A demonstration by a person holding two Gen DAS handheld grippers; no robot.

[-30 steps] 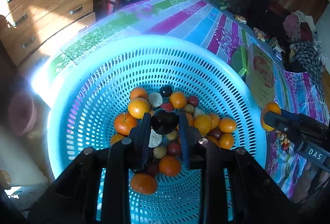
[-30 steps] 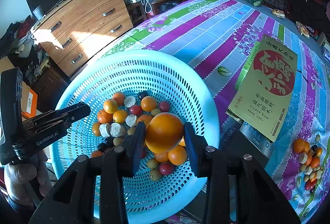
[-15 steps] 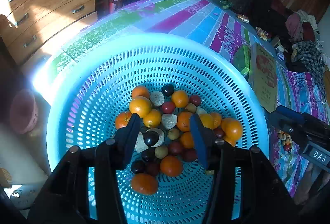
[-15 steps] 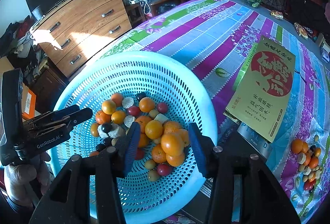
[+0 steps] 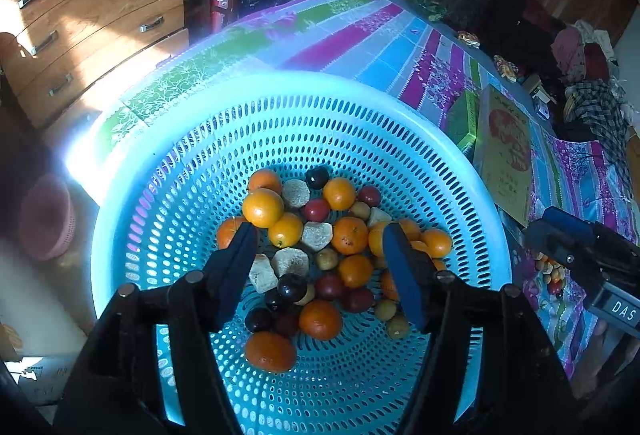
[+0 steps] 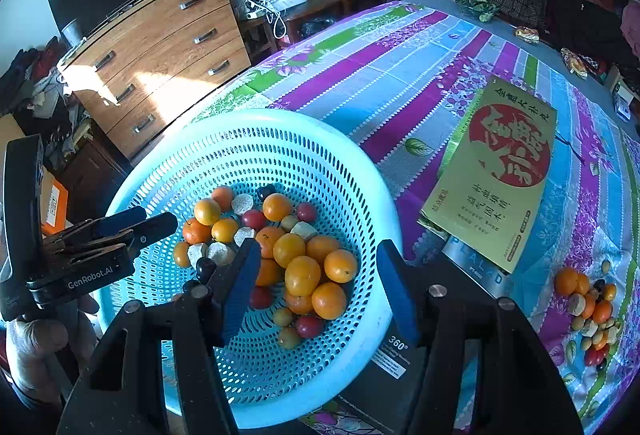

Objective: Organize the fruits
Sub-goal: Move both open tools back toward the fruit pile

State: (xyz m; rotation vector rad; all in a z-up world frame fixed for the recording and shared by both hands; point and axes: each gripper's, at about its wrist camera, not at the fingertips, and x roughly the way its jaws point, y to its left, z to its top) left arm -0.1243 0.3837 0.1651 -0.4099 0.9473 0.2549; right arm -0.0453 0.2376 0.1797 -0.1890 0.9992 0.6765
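Two grippers, both spread wide and empty: left gripper (image 5: 320,251) above the heap's left half, right gripper (image 6: 316,275) above its right half.
Beneath: fruit heap (image 6: 276,251) of oranges, red and dark plums, pale chunks, on the floor of the turquoise perforated basket (image 6: 280,139).
Further right on the striped tablecloth (image 6: 400,75): remaining fruit pile (image 6: 592,307), beside a yellow gift box (image 6: 496,175).
Next pick, as judged: from that pile. Approach from above, one outermost fruit centred between pads, firm but gentle closure, neighbours left unrolled.
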